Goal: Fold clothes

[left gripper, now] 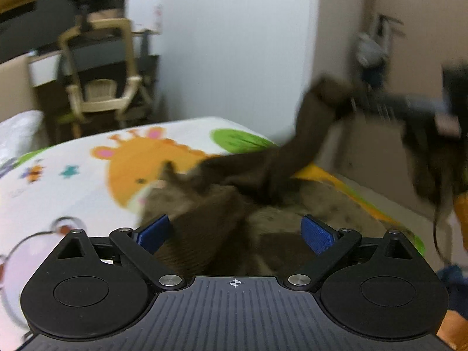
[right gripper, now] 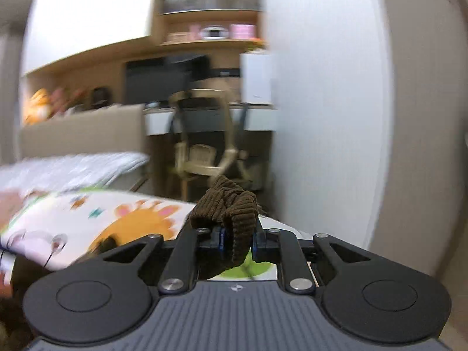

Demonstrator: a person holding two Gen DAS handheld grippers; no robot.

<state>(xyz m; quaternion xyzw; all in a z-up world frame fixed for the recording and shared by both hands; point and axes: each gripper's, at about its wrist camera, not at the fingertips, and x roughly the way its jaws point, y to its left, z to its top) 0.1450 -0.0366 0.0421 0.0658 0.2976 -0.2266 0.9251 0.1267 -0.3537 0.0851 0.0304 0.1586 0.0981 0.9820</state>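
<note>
Cartoon-print bedsheet (left gripper: 87,181) under brown corduroy garment (right gripper: 231,213); chair (left gripper: 99,87) beyond.

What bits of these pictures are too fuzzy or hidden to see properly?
- Left wrist view: the brown garment is motion-blurred; what kind it is stays unclear.
- Left wrist view: the right tool is a dark smear.
- Right wrist view: the tool's body hides the cloth below its pinched bunch.
- Right wrist view: shelf items are too small.
</note>
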